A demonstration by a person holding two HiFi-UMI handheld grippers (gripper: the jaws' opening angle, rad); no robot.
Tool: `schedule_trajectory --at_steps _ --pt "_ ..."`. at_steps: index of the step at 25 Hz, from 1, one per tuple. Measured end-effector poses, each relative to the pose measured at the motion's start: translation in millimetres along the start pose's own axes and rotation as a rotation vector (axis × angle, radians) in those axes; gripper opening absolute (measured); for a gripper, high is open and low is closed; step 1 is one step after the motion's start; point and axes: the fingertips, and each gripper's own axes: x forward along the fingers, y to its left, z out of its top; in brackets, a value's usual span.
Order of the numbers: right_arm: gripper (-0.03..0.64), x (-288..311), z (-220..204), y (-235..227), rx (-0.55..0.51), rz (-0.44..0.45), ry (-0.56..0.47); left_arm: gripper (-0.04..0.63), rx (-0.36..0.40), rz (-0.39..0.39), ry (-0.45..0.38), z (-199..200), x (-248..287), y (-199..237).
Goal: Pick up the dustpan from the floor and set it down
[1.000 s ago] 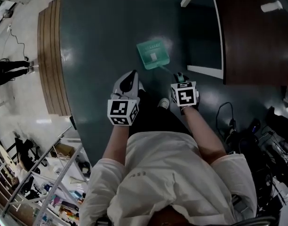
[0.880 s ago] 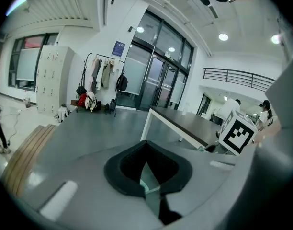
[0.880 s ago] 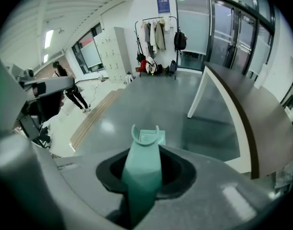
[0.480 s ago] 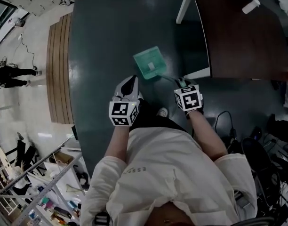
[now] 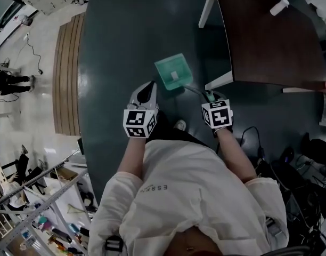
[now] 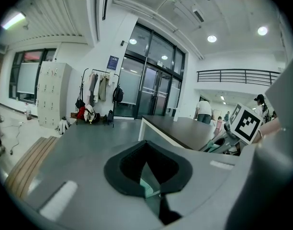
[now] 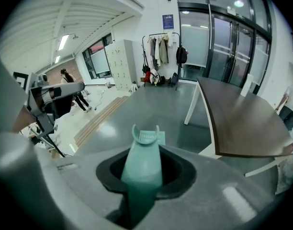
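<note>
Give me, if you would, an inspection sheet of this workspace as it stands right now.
Surface: dark glossy floor, with a wooden strip along its left edge.
Job's things: green dustpan, held by its handle, pan end pointing away from the person; whether it is clear of the floor cannot be told.
Clutter: shelving crowded with small items at lower left.
Grippers: right gripper shut on the dustpan's handle; left gripper jaws together, empty.
Cables: dark tangle of cables on the floor at the person's right.
Surroundings: dark-topped table with white legs; bystander standing far left.
</note>
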Motion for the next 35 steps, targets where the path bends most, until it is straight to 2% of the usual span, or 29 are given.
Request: schedule_trajectory --at_steps 6,11,17,23,28,31,35 --pt "0.071 -11 -19 10 0.01 -0.01 0.014 0.015 0.002 -0.009 0.0 -4 -22 -7" --pt "0.071 16 -11 -14 0.012 -0.002 0.034 0.015 -0.021 0.021 0.027 -12 4 -1" --pt "0.071 51 -4 -15 0.018 -0.013 0.066 0.015 -0.068 0.035 0.068 -30 20 20" --pt "0.071 139 7 -38 0.051 -0.015 0.128 0.015 -0.095 0.053 0.108 -55 88 63" --pt "0.071 225 31 -60 0.103 -0.022 0.195 0.015 -0.084 0.059 0.128 -57 157 116" --pt "0.071 264 33 -52 0.129 -0.038 0.228 0.015 -0.105 0.052 0.132 -65 170 148" --pt "0.071 298 20 -41 0.144 -0.055 0.253 0.015 -0.129 0.043 0.159 -85 173 165"
